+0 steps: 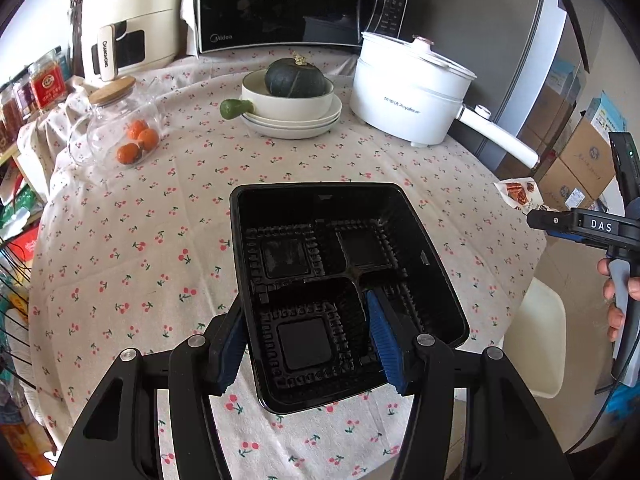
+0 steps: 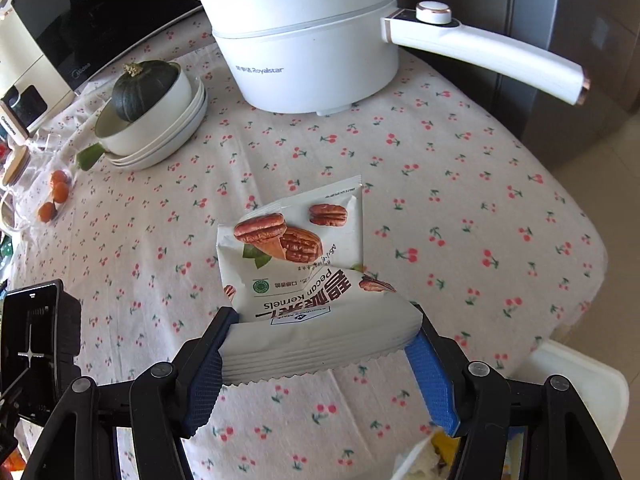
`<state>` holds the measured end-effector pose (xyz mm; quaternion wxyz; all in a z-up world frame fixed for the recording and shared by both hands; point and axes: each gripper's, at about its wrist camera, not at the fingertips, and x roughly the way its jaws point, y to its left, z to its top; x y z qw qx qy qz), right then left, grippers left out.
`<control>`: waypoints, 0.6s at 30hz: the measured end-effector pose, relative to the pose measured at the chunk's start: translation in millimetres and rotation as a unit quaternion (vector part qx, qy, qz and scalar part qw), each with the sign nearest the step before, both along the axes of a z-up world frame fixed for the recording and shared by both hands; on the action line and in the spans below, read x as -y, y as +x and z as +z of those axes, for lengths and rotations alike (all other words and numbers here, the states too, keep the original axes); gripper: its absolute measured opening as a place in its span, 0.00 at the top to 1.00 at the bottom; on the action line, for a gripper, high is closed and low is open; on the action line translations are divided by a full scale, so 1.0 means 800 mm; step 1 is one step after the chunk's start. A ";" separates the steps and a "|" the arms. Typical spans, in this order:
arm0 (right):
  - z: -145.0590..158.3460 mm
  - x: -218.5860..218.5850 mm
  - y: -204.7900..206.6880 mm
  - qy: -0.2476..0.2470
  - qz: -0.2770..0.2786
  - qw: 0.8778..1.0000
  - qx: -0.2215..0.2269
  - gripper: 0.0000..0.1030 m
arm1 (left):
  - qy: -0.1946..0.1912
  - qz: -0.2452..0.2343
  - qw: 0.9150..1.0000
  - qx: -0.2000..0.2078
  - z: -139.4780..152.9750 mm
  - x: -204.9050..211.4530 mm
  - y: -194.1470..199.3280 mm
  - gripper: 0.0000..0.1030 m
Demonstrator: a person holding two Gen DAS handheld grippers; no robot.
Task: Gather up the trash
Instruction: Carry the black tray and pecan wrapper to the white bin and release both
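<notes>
Left gripper (image 1: 308,344) grasps black compartmented plastic tray (image 1: 344,280); right gripper (image 2: 320,364) grasps white pecan-kernel snack packet (image 2: 304,280) above cherry-print worktop (image 2: 460,200).

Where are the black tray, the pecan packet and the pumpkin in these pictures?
Black tray (image 1: 352,216): left wrist view, on its far inner wall.
Pecan packet (image 2: 296,240): right wrist view, on the printed pecans on its front.
Pumpkin (image 1: 294,78): left wrist view, on its dark green skin, above the bowl's rim.
</notes>
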<state>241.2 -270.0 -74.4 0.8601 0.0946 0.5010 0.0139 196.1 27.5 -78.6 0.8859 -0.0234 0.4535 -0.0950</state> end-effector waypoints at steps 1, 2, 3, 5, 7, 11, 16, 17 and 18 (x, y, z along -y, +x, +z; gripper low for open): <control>0.002 0.004 -0.012 0.000 0.000 1.000 0.001 0.31 | -0.003 -0.002 1.000 -0.002 0.001 0.004 -0.008 0.42; 0.004 0.008 -0.024 -0.002 0.000 1.000 0.001 0.31 | -0.006 -0.005 1.000 -0.003 0.001 0.008 -0.016 0.42; 0.006 0.011 -0.036 -0.004 0.001 1.000 0.001 0.31 | -0.009 -0.007 1.000 -0.004 0.001 0.012 -0.024 0.42; 0.006 0.018 -0.058 -0.010 0.003 1.000 0.003 0.31 | -0.015 -0.012 1.000 -0.005 0.000 0.021 -0.037 0.42; 0.007 0.026 -0.080 -0.011 0.005 1.000 0.004 0.31 | -0.022 -0.019 1.000 -0.008 -0.002 0.032 -0.047 0.42; -0.002 0.047 -0.117 -0.010 0.001 1.000 -0.004 0.31 | -0.029 -0.036 0.999 -0.014 -0.010 0.056 -0.064 0.42; -0.023 0.077 -0.150 -0.003 -0.018 1.000 -0.022 0.31 | -0.043 -0.060 0.997 -0.024 -0.023 0.091 -0.070 0.42; -0.026 0.085 -0.155 0.001 -0.025 0.999 -0.029 0.31 | -0.046 -0.065 0.996 -0.026 -0.026 0.099 -0.070 0.42; -0.028 0.091 -0.160 0.009 -0.029 0.999 -0.030 0.31 | -0.050 -0.070 0.996 -0.029 -0.029 0.106 -0.070 0.42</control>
